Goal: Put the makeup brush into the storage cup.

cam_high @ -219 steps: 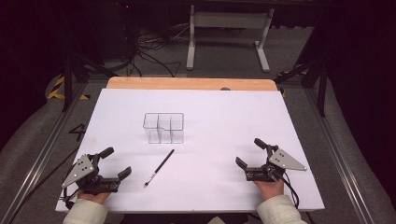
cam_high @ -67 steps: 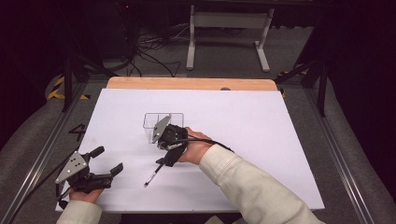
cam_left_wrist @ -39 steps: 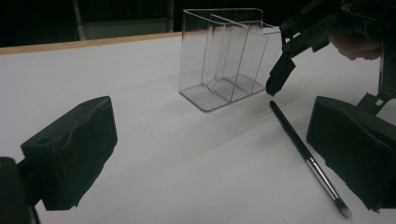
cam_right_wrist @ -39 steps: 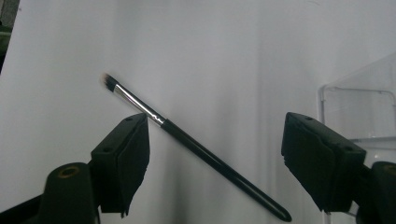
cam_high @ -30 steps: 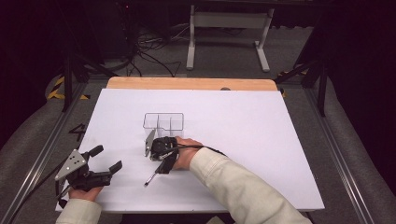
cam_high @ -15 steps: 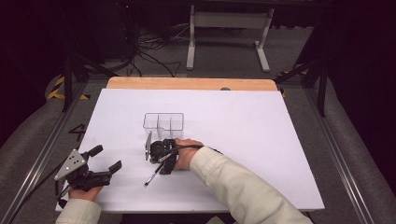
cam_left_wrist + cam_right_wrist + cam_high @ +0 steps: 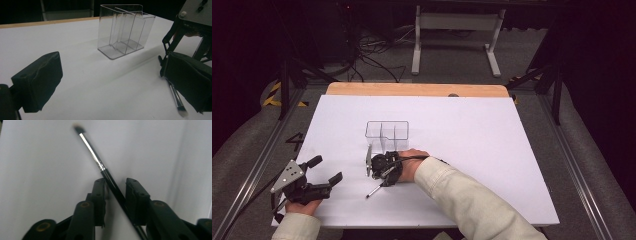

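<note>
A thin black-handled brush (image 7: 374, 191) (image 7: 97, 161) lies on the white table, bristles toward the front left. My right gripper (image 7: 382, 170) (image 7: 115, 182) points down over its handle. Its jaws have just been closing. The handle crosses slantwise between the pads, and white slivers of table still show beside it. A clear plastic organizer (image 7: 387, 135) (image 7: 122, 27) with three compartments stands upright just behind. My left gripper (image 7: 326, 170) (image 7: 112, 87) rests open and empty at the front left, facing the organizer and the brush (image 7: 175, 96).
The white table surface (image 7: 492, 150) ends in a wooden strip (image 7: 412, 89) at the far edge. Beyond it are floor cables and a metal stand (image 7: 454, 35). The person's right sleeve crosses the front middle of the table.
The right gripper's jaws have narrowed around the brush handle. Both hands have stayed where they were. The brush and organizer have not moved.
</note>
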